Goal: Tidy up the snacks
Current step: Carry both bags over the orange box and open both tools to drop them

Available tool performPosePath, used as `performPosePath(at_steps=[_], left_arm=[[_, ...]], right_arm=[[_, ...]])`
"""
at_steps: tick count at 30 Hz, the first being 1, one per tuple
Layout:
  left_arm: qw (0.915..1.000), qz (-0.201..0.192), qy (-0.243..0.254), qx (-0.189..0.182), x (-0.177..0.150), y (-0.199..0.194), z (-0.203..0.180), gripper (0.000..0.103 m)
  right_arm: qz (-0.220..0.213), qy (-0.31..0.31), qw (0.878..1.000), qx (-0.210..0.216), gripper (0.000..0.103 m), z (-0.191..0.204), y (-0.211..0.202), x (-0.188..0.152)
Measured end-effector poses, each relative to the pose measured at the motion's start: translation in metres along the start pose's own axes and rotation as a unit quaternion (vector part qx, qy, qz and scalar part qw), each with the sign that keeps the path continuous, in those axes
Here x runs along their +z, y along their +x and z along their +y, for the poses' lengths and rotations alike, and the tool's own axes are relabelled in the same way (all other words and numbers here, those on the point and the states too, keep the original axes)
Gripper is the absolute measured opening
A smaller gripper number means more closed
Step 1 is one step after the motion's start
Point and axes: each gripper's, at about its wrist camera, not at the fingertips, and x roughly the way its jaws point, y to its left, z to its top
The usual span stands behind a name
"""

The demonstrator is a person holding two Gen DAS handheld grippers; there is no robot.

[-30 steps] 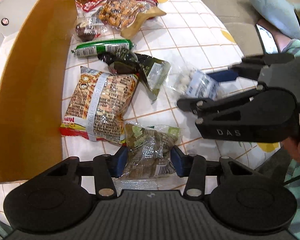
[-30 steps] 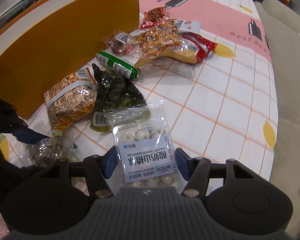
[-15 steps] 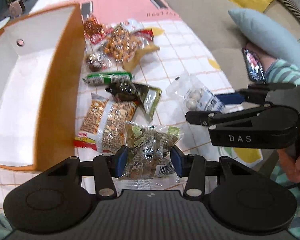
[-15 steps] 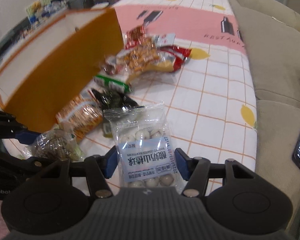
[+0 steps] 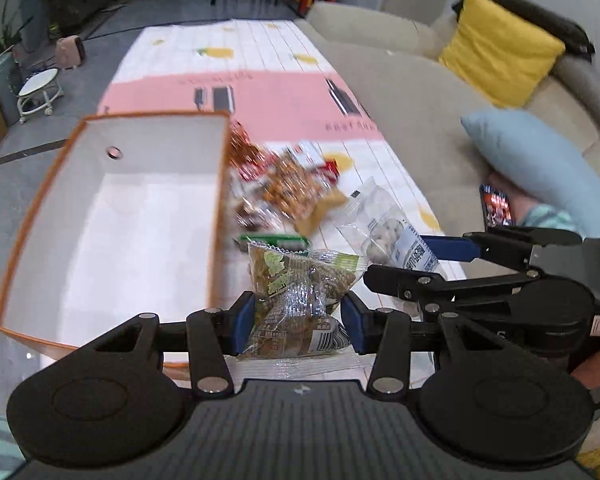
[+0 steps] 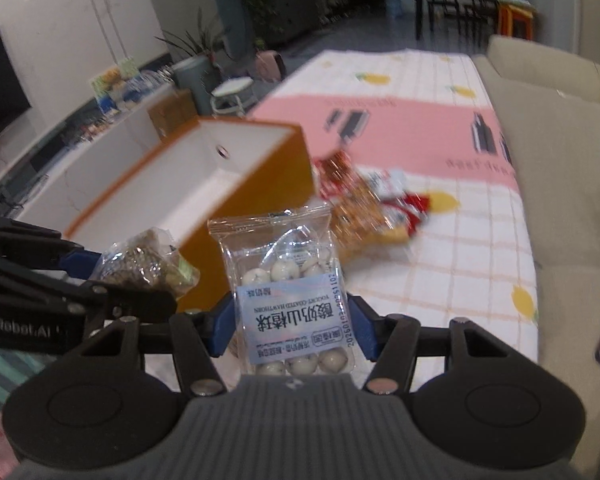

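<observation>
Now, in the left wrist view, the left gripper (image 5: pixel 298 322) has its blue pads clamped on a clear packet of brown snacks with green print (image 5: pixel 300 292), held in the air just right of the orange box (image 5: pixel 216 208). That box sits open on the table, its white inside bare. Beyond the packet and right of the box's right wall lies a blurred heap of snack bags (image 5: pixel 284 188) on the checked tablecloth (image 5: pixel 260 60), with a green tube-shaped snack (image 5: pixel 274 241) at its near edge. Right of the box, the right gripper (image 5: pixel 400 264) reaches in from the side, gripping a clear bag of white balls (image 5: pixel 384 232). In the right wrist view, the right gripper (image 6: pixel 292 330) is closed on that bag of white balls (image 6: pixel 288 292), blue label facing the camera, held in front of the box's orange wall (image 6: pixel 260 200). Left of it, the left gripper (image 6: pixel 96 272) holds the brown packet (image 6: pixel 144 260) before the box's near corner. The snack heap (image 6: pixel 364 204) lies right of the box.
</observation>
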Motion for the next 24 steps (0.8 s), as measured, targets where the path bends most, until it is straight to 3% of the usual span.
performPosePath(at_steps=[5, 10, 15, 24], left_arm=[[0.9993, -0.011, 0.009, 0.034, 0.019, -0.025, 0.032, 0.053], [0.9946, 0.013, 0.037, 0.096, 0.037, -0.023, 0.065, 0.053], [0.9891, 0.063, 0.045, 0.125, 0.047, 0.007, 0.102, 0.053], [0.9774, 0.137, 0.075, 0.142, 0.033, 0.055, 0.133, 0.053]], right_arm=[[-0.019, -0.028, 0.999, 0.036, 0.057, 0.032, -0.001, 0.032], [-0.018, -0.096, 0.993, 0.06, 0.057, 0.079, 0.015, 0.06], [0.011, -0.135, 0.987, 0.08, 0.057, 0.115, 0.049, 0.082], [0.085, -0.24, 0.966, 0.051, 0.057, 0.149, 0.124, 0.085]])
